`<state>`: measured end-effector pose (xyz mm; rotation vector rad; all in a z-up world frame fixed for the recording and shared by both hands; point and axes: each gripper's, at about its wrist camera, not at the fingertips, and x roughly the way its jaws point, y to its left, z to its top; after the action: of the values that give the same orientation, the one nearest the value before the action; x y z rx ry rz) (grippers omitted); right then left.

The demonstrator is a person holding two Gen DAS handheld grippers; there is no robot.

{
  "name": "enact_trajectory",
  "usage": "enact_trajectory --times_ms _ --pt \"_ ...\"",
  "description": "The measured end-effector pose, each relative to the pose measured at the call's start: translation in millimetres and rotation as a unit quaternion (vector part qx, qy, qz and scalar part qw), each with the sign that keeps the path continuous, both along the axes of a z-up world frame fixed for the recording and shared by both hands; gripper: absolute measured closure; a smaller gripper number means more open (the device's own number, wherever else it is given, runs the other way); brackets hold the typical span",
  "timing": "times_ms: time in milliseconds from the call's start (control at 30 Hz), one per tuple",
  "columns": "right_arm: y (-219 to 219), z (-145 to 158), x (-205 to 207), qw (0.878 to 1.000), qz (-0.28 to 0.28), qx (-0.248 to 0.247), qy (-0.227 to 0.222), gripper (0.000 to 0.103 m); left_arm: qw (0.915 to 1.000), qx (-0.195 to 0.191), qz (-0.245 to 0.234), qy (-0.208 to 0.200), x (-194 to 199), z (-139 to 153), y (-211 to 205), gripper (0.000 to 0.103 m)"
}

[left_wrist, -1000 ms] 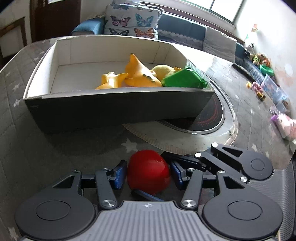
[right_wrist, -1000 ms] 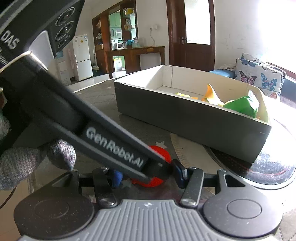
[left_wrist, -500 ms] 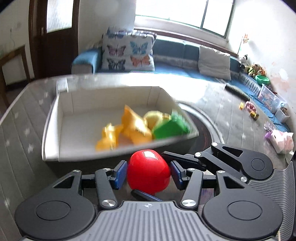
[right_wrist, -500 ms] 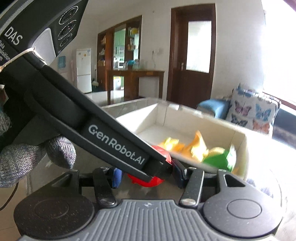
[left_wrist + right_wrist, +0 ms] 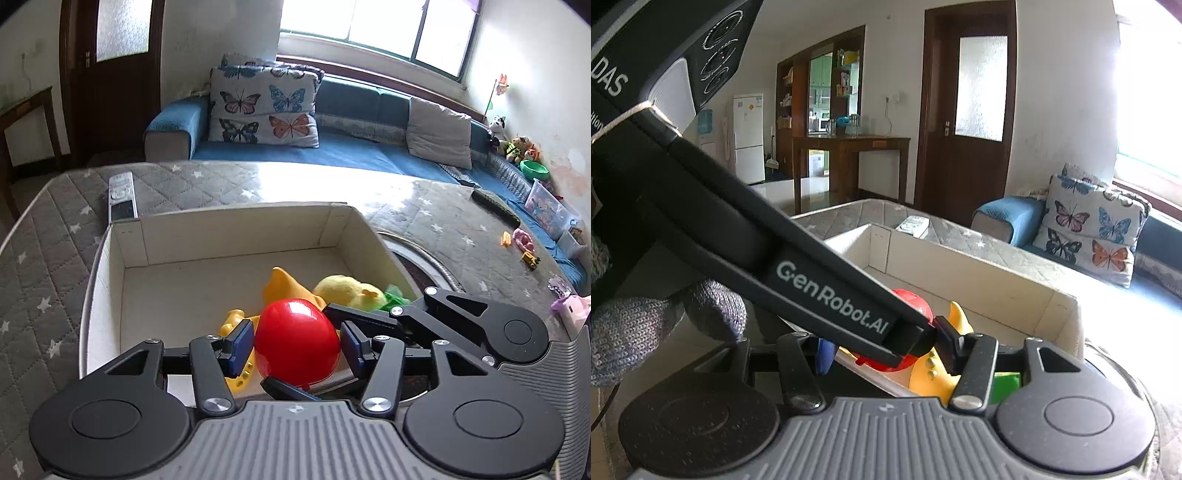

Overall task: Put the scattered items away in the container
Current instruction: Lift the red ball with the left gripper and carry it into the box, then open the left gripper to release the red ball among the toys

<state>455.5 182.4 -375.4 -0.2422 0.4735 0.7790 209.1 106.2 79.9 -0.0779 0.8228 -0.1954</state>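
Note:
My left gripper (image 5: 297, 345) is shut on a red ball (image 5: 297, 341) and holds it above the near part of the white cardboard box (image 5: 236, 229). My right gripper (image 5: 882, 356) is also shut on the red ball (image 5: 912, 301), crossing the left one; its fingers show in the left wrist view (image 5: 358, 314). The left gripper's black body (image 5: 775, 258) covers much of the right wrist view. Inside the box lie an orange toy (image 5: 284, 284), a yellow plush (image 5: 347, 290), a yellow toy (image 5: 236, 321) and a green item (image 5: 395, 295).
A remote control (image 5: 122, 195) lies on the grey quilted table (image 5: 48, 258) behind the box. A round hotplate (image 5: 417, 266) is set into the table to the box's right. Small toys (image 5: 524, 240) lie at the right edge. A sofa (image 5: 332, 147) stands behind.
Both grippers have lifted the red ball from the table in front of the box up and over its near wall. Both stay shut on it.

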Motion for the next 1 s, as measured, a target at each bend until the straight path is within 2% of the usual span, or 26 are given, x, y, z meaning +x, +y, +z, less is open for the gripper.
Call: enact_trajectory --times_ms 200,367,833,933,1000 --pt "-4.4 -10.6 7.5 1.0 -0.003 0.0 0.019 0.049 0.9998 -0.002 0.005 0.018 12.4 -11.3 2.9 0.053" --pt "-11.1 -15.7 9.3 1.0 -0.008 0.001 0.024 0.049 0.9996 0.007 0.01 0.024 13.8 -17.7 3.3 0.053" --pt "-23.3 -11.8 7.5 1.0 -0.021 0.013 0.017 0.048 0.9995 0.002 0.031 0.007 -5.3 -10.8 2.2 0.054" --pt "-27.3 -10.5 0.7 0.999 -0.025 0.015 0.015 0.046 0.9994 -0.001 0.035 0.005 -11.6 -10.4 0.3 0.054" --pt "-30.5 -10.0 -2.6 0.999 -0.029 0.018 0.014 0.039 0.9993 -0.001 0.036 0.003 -15.8 -10.1 -1.4 0.054"
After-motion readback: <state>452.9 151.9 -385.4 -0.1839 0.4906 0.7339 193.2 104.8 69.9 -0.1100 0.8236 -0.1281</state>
